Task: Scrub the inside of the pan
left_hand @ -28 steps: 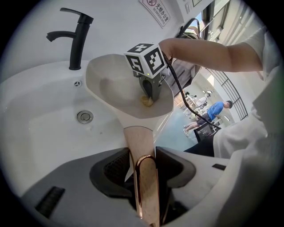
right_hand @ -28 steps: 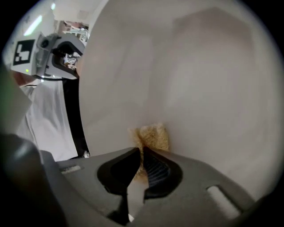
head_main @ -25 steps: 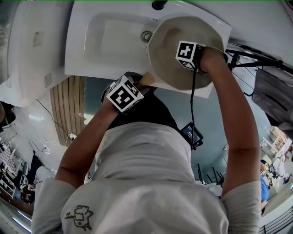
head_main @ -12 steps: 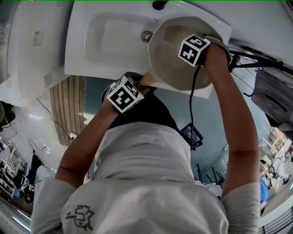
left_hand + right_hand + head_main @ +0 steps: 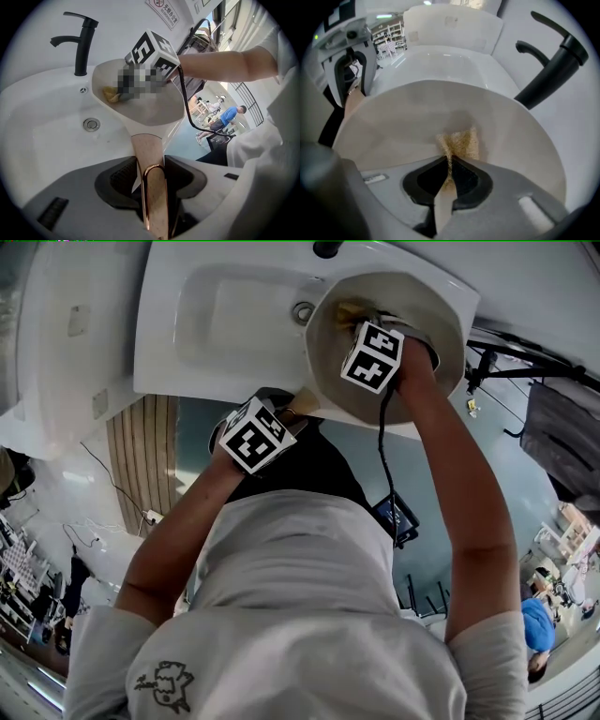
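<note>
A cream pan (image 5: pixel 412 315) is held tilted over the right side of a white sink (image 5: pixel 234 315). My left gripper (image 5: pixel 150 171) is shut on its rose-gold handle (image 5: pixel 146 150), below the pan's near rim. In the left gripper view the pan's bowl (image 5: pixel 154 108) faces up and away. My right gripper (image 5: pixel 448 158) reaches inside the pan (image 5: pixel 393 126) and is shut on a tan scrub pad (image 5: pixel 460 143), which is pressed against the inner wall. The pad (image 5: pixel 111 95) also shows by the pan's far left rim, in front of the right gripper's marker cube (image 5: pixel 152 49).
A black faucet (image 5: pixel 82 42) stands behind the basin, close to the pan's far rim (image 5: pixel 553 61). The drain (image 5: pixel 91 124) lies left of the pan. A black cable (image 5: pixel 384 456) hangs from the right gripper. People stand far off at the right (image 5: pixel 227 117).
My right gripper has swung from the pan's right side toward its left far wall, dragging the pad across the inside. The left gripper keeps hold of the handle in the same place.
</note>
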A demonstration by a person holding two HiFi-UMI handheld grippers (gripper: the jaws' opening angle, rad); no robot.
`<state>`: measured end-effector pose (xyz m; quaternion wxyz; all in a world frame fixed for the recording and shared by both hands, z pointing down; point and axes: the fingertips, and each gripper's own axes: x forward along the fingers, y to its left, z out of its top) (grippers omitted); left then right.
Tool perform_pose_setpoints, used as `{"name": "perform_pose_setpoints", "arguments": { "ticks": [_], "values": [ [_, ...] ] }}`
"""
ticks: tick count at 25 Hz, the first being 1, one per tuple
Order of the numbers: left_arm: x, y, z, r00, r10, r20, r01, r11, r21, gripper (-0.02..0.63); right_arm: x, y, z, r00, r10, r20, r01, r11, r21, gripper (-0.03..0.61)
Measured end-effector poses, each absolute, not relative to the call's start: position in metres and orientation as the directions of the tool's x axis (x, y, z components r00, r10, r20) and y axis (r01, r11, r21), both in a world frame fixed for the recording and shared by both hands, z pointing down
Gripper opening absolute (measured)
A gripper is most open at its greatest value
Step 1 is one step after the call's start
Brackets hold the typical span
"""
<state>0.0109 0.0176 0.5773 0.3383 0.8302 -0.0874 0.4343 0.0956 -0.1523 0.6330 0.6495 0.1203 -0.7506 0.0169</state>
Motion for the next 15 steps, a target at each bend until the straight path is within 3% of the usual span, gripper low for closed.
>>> {"name": "perform_pose_setpoints", "arguments": {
  "ticks": [4, 8, 15],
  "values": [
    [0.011, 0.018, 0.577, 0.61, 0.149, 0.778, -0.439, -0.754, 0.488, 0.183, 0.083, -0.098, 0.63, -0.216, 0.079, 0.973, -0.196, 0.973, -0.122, 0.025],
    [0.011, 0.018, 0.577, 0.614, 0.149, 0.775, -0.438, -0.753, 0.492, 0.181, 0.092, -0.042, 0.628, -0.211, 0.307, 0.928, -0.16, 0.926, -0.343, 0.025],
    [0.011, 0.019, 0.577, 0.613, 0.154, 0.775, -0.438, -0.75, 0.496, 0.181, 0.182, -0.023, 0.62, 0.111, 0.471, 0.875, -0.291, 0.857, -0.425, 0.025]
  ]
}}
